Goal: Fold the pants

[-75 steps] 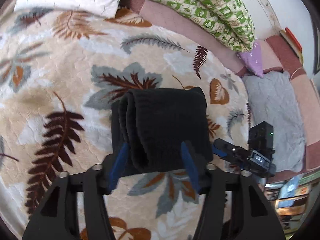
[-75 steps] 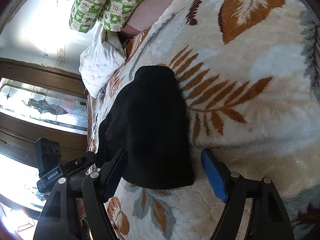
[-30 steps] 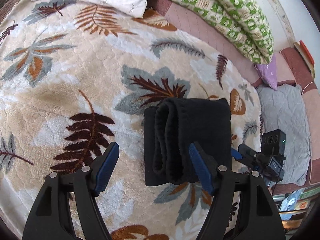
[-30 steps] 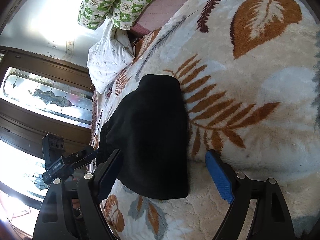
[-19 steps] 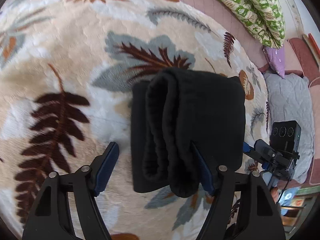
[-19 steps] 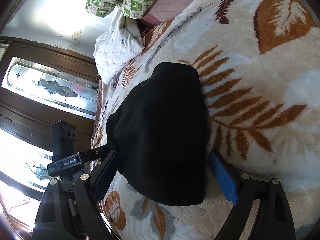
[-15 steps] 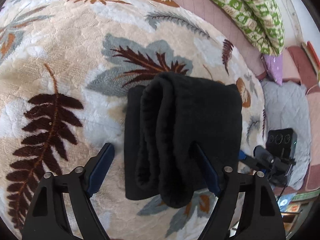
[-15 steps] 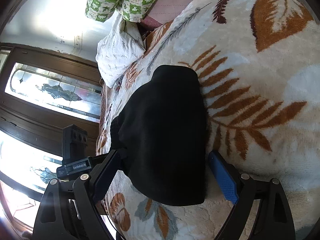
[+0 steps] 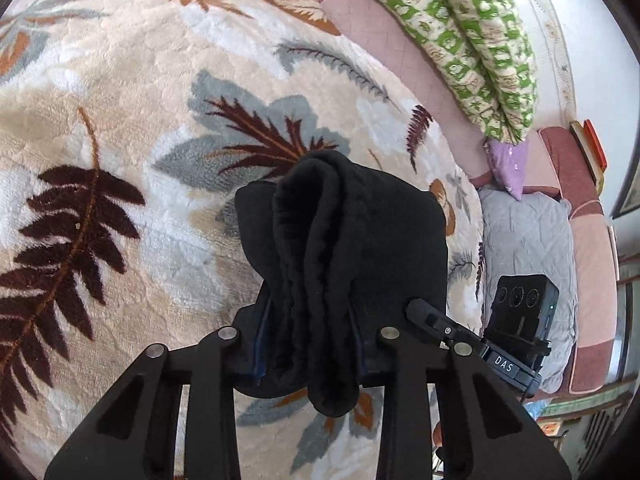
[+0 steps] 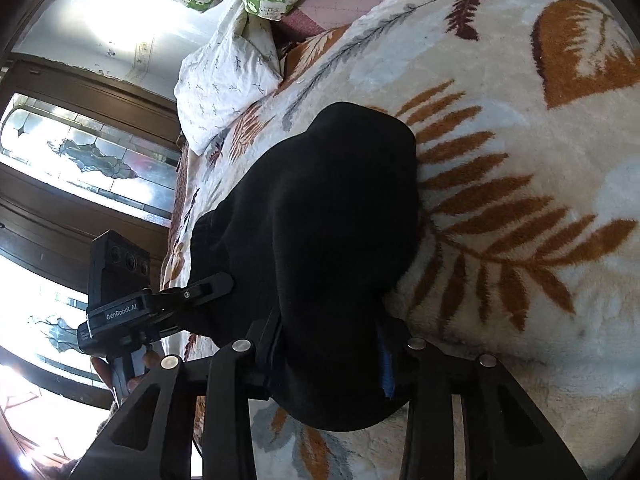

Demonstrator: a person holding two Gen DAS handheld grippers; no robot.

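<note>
Black, thick, fleecy pants [image 9: 360,240] lie folded into a plump bundle on a cream leaf-patterned plush blanket [image 9: 120,160] in the left wrist view, where the left gripper [image 9: 310,344] is clamped on the near edge of the stacked layers; the cloth looks soft, light and floppy, so it probably wants holding through all layers at an edge. From the right wrist view, the right gripper [image 10: 328,344] likewise pinches the near end of the same pants [image 10: 332,208], with the left gripper [image 10: 208,284] just beside it. No containers are visible in either view.
</note>
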